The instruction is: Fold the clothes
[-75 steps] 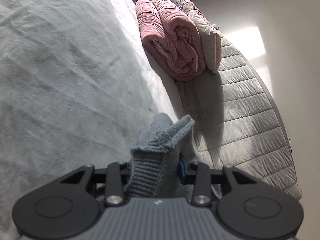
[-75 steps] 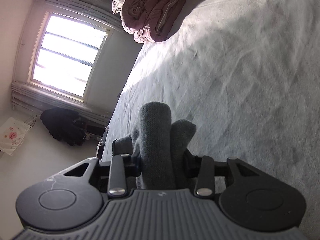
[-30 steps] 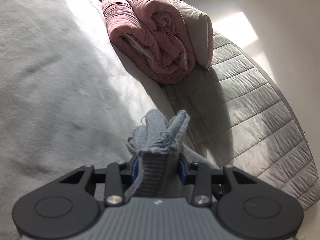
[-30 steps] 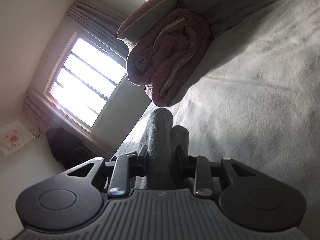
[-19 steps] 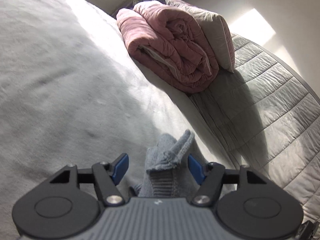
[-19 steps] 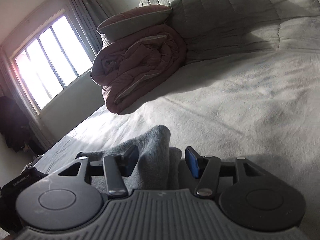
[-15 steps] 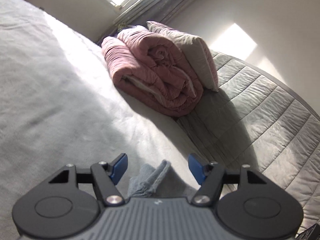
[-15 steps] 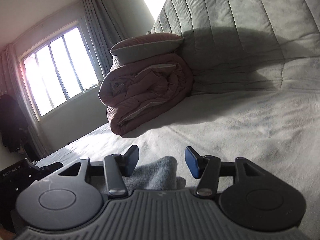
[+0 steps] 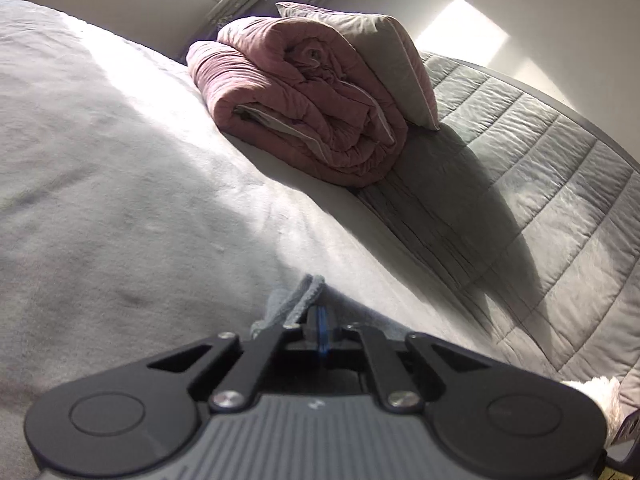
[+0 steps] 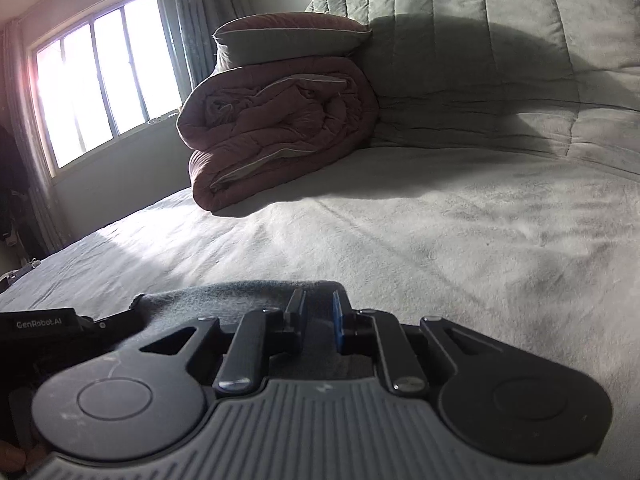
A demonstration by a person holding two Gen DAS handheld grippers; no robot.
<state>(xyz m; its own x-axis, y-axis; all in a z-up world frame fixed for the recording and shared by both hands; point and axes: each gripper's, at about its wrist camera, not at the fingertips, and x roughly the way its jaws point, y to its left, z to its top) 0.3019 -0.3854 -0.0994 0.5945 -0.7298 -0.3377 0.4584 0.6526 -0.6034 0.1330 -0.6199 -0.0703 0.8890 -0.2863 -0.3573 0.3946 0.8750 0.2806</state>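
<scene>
A bedroom, seen low across a pale grey bed from two hand-held tools

On the left, the left gripper has its two fingers pressed together, blue pads touching, with nothing between them. A couple of seconds ago those fingers pinched a ribbed edge of a grey knitted garment held up off the bed; half a second ago they stood wide apart with the cloth slumping between them. Now a rumpled corner of the knit pokes up just beyond the closed tips, resting on the bedcover

On the right, the right gripper has gone the same way: it held a bunched fold of the same garment, then opened wide, and now its fingers are drawn near together with only a slim gap, gripping nothing that can be seen. The knit lies flat and low on the bed, under and just ahead of the tips

Both ends have been let go, so by my reading a fold has just been laid down; whether more folds are wanted cannot be told from here

The left view alone shows the raised knit corner and a sunlit patch on the far wall. The right view alone shows the garment's broad smooth top, the bright window at far left, and the left tool's casing just beside the cloth. Both show a rolled pink quilt and a pillow against the padded headboard
</scene>
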